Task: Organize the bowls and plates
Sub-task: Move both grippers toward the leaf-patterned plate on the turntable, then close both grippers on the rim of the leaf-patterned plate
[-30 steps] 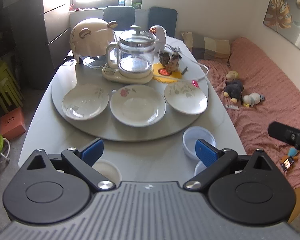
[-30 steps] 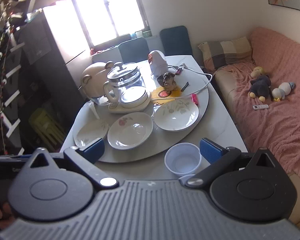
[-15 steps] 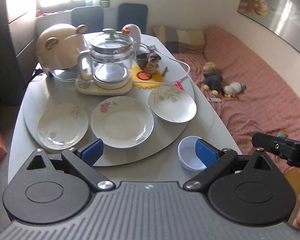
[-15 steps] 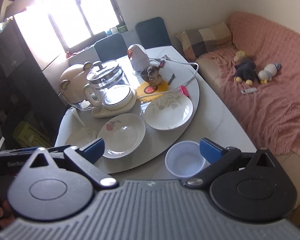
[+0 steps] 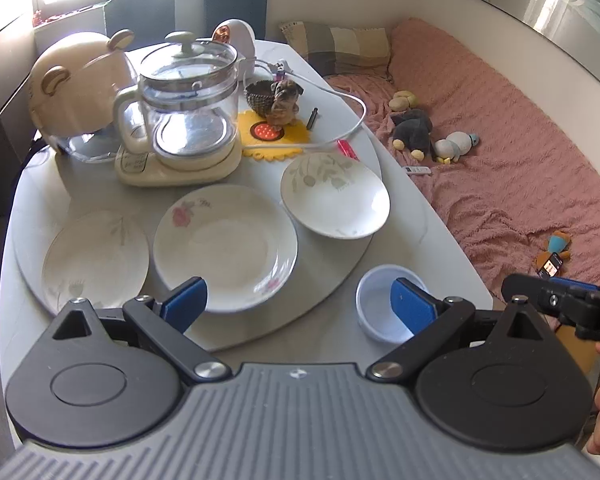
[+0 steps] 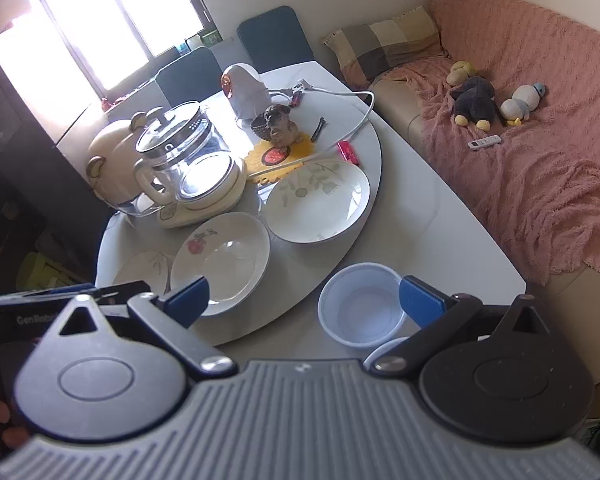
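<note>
Three white plates lie in a row on the grey turntable (image 5: 332, 280): a left plate (image 5: 94, 258), a middle plate with a pink flower (image 5: 225, 246) and a right plate with green leaves (image 5: 334, 196). A small white bowl (image 5: 376, 306) stands on the table in front of the turntable, at the right. My left gripper (image 5: 300, 304) is open and empty above the table's near edge. My right gripper (image 6: 304, 300) is open and empty, with the bowl (image 6: 360, 308) just inside its right finger. A second bowl rim (image 6: 384, 350) shows under that finger.
A glass kettle on a cream base (image 5: 184, 120), a bear-shaped appliance (image 5: 76, 92), a dog figurine on a yellow mat (image 5: 280, 100) and a white cable (image 5: 352, 120) fill the back of the turntable. A pink couch with soft toys (image 5: 500, 160) runs along the right.
Both grippers have moved forward and closer to the table, so the plates and bowl look larger. The left view has swung right. Both stay open and nothing on the table has moved.
</note>
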Action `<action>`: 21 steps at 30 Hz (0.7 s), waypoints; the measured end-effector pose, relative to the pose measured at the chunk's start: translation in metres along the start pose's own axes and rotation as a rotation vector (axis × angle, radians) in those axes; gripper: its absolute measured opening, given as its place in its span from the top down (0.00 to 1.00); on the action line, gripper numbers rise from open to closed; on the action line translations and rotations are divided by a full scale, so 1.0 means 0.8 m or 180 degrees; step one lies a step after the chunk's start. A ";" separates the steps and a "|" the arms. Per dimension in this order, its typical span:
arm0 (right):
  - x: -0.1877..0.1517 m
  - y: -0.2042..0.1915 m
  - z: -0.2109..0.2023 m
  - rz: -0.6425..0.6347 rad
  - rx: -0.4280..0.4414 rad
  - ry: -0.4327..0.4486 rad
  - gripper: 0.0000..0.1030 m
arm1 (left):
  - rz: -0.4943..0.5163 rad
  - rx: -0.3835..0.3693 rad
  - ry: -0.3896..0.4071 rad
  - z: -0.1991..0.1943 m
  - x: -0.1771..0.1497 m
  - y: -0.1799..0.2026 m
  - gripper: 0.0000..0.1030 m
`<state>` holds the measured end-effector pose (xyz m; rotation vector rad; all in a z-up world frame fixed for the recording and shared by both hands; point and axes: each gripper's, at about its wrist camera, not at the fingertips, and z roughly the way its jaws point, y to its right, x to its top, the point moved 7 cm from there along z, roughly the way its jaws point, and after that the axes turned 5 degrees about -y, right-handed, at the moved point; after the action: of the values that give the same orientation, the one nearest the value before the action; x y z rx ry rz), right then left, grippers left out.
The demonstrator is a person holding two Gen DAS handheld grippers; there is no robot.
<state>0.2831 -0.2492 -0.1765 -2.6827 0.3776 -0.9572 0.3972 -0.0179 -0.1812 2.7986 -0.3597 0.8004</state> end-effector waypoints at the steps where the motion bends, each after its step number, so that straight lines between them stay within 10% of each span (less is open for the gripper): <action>1: 0.005 0.001 0.003 -0.0043 -0.0020 0.0029 0.00 | -0.0002 0.0017 0.0029 0.005 0.009 0.002 0.03; 21: 0.072 0.013 0.138 -0.0346 0.0193 -0.0197 0.03 | 0.0029 0.0026 -0.0327 0.165 0.108 -0.013 0.04</action>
<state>0.3963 -0.2602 -0.2292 -2.6936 0.1884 -0.8973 0.5358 -0.0581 -0.2454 2.8548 -0.3872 0.6629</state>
